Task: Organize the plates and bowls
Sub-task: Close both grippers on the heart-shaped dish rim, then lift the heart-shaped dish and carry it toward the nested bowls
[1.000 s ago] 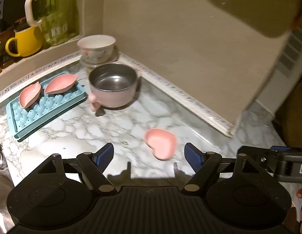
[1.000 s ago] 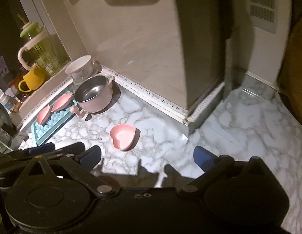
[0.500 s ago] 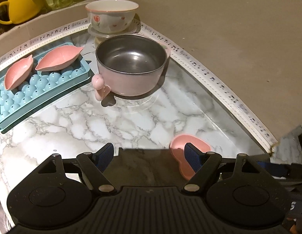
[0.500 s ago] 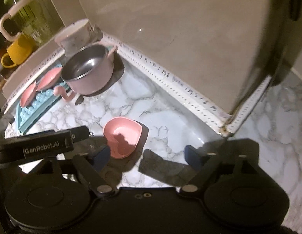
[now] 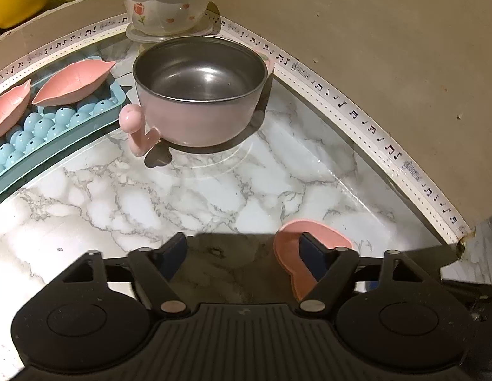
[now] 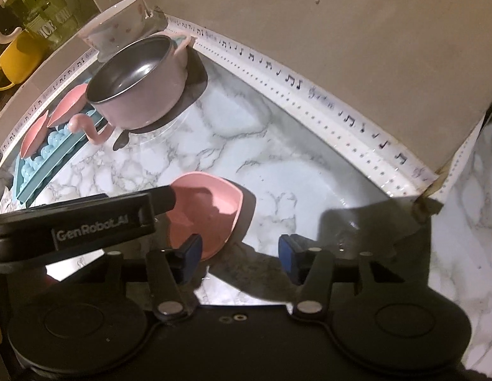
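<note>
Both grippers hang low over the marble counter [image 5: 188, 197], jaws closing. The pink heart dish [image 6: 204, 209] lies flat under the left gripper [image 5: 242, 254]'s right finger and the right gripper [image 6: 239, 249]'s left finger; neither clamps it. The pink pot [image 5: 198, 95] sits beyond the fingertips.

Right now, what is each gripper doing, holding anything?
Left gripper: closing, nothing gripped; one finger sits over the heart-shaped dish.
Right gripper: closing, nothing gripped; its left finger overlaps the dish rim.

Glossy marble-look counter [image 5: 214, 197], brushed-metal pot [image 5: 200, 76] interior, matt pink heart dish [image 6: 204, 209]
</note>
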### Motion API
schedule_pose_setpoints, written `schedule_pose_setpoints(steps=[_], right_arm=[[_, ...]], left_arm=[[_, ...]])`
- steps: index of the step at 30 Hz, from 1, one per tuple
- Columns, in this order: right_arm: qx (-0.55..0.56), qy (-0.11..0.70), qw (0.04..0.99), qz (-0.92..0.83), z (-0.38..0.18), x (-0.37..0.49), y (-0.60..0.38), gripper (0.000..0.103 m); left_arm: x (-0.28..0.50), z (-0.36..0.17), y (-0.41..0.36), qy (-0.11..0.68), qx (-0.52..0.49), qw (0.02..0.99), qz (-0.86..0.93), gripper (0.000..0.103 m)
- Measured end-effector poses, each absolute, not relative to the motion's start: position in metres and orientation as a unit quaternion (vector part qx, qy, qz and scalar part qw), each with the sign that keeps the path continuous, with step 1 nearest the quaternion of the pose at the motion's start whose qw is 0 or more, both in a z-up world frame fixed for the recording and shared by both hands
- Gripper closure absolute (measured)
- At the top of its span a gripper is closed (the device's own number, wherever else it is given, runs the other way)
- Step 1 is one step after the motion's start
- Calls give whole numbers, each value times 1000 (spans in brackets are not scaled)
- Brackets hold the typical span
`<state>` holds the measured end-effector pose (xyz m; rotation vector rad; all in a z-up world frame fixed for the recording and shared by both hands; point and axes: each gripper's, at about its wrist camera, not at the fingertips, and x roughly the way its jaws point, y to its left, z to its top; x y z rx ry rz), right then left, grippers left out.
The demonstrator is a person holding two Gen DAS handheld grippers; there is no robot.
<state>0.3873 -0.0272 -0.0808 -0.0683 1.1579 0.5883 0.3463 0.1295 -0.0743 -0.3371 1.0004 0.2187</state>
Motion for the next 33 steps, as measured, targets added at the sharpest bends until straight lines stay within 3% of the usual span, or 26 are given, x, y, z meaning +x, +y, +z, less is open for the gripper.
schedule_pose_setpoints(steps=[5,9,11,16,21,33], right_arm=[[-15,543,793,275,-86,389,-24,68],[-1,546,791,275,-89,390,-23,78],[1,547,790,275,-90,390,-22,84],[6,550,786,280,-91,389,-22,94],[7,550,786,282,-89,387,-22,95],[3,544,787,291,-62,363,-38,95]], left_arm=[[350,-77,124,471,-159,862,98,49],[353,-82,121,476,-167,859,87,67],[355,-84,121,479,-170,857,87,68],[356,-87,121,484,-180,853,81,85],[351,-83,120,482,-187,853,75,90],[321,-48,110,453,-181,872,33,90]])
